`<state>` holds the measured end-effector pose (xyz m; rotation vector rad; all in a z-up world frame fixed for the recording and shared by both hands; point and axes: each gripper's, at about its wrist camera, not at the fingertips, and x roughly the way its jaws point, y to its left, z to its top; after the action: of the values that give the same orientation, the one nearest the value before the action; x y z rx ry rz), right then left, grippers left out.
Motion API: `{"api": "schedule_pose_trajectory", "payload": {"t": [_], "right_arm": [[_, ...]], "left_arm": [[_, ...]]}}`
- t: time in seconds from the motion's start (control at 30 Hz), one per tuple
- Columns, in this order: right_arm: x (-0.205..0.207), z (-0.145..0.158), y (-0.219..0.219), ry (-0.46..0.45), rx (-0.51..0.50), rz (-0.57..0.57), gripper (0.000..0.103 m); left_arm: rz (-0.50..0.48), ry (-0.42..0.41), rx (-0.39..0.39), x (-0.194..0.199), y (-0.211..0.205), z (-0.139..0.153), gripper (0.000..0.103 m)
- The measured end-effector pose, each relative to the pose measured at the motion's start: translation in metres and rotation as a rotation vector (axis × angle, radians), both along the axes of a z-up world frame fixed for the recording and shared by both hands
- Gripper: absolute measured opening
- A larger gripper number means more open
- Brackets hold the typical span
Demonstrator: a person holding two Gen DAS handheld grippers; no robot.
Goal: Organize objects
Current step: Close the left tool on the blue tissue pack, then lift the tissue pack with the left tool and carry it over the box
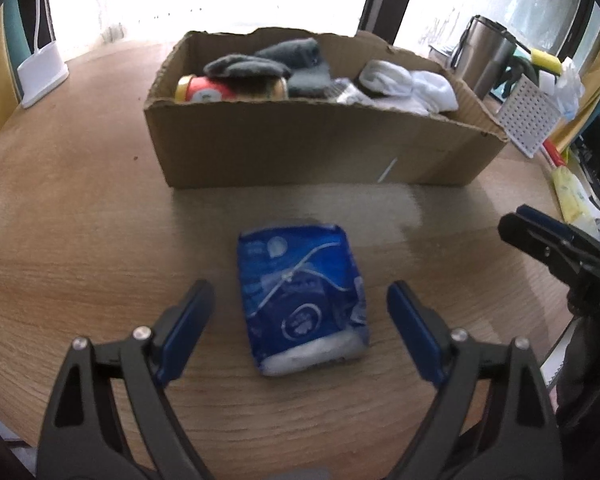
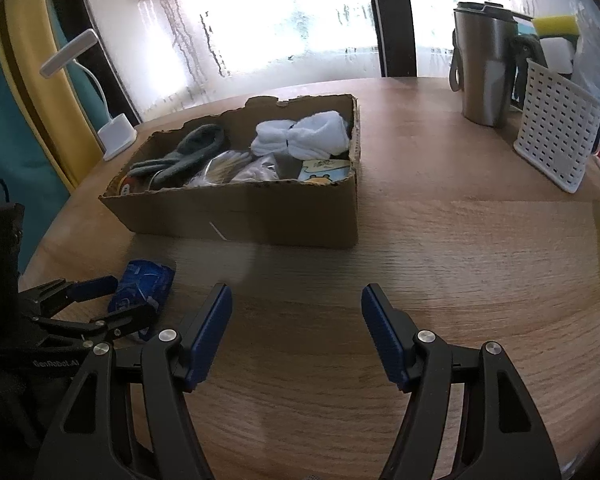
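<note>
Left claw (image 1: 300,320) gapes wide around a blue packet (image 1: 302,300) lying before the cardboard box (image 1: 300,148) — untouched, needing closure — right claw (image 2: 296,328) open, empty.

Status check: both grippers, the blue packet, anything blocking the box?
Left gripper open, straddling blue packet, not closed on it. Right gripper open, empty. Packet flat on table. Cardboard box beyond it, path clear.
</note>
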<state>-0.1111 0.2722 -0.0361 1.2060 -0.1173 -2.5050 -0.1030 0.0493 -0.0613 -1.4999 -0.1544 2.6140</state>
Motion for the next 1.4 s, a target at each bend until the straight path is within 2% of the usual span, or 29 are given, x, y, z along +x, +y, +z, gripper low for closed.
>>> {"api": "schedule_pose_trajectory", "payload": {"t": [0.17, 0.23, 0.27, 0.4, 0.6, 1.03, 1.4], "right_arm": [[-0.004, -0.002, 0.003, -0.004, -0.003, 0.000, 0.070], [-0.004, -0.002, 0.003, -0.004, -0.004, 0.000, 0.070], [-0.004, -0.002, 0.003, -0.003, -0.005, 0.000, 0.070], [-0.006, -0.002, 0.003, -0.001, -0.007, 0.003, 0.070], [-0.005, 0.001, 0.003, 0.007, -0.004, 0.006, 0.070], [0.000, 0.010, 0.005, 0.032, -0.003, 0.004, 0.070], [-0.001, 0.018, 0.009, 0.049, -0.008, 0.003, 0.070]], "left_arm": [[-0.006, 0.008, -0.010, -0.002, 0.003, -0.001, 0.088], [-0.013, 0.015, -0.015, -0.002, 0.004, 0.000, 0.081], [-0.017, 0.017, -0.024, -0.002, 0.005, 0.000, 0.072], [-0.041, 0.035, -0.034, 0.000, 0.008, 0.004, 0.059], [-0.055, 0.049, -0.023, 0.005, 0.008, 0.007, 0.053], [-0.088, 0.125, -0.010, 0.017, 0.014, 0.035, 0.052], [-0.086, 0.155, -0.004, 0.018, 0.015, 0.050, 0.052]]}}
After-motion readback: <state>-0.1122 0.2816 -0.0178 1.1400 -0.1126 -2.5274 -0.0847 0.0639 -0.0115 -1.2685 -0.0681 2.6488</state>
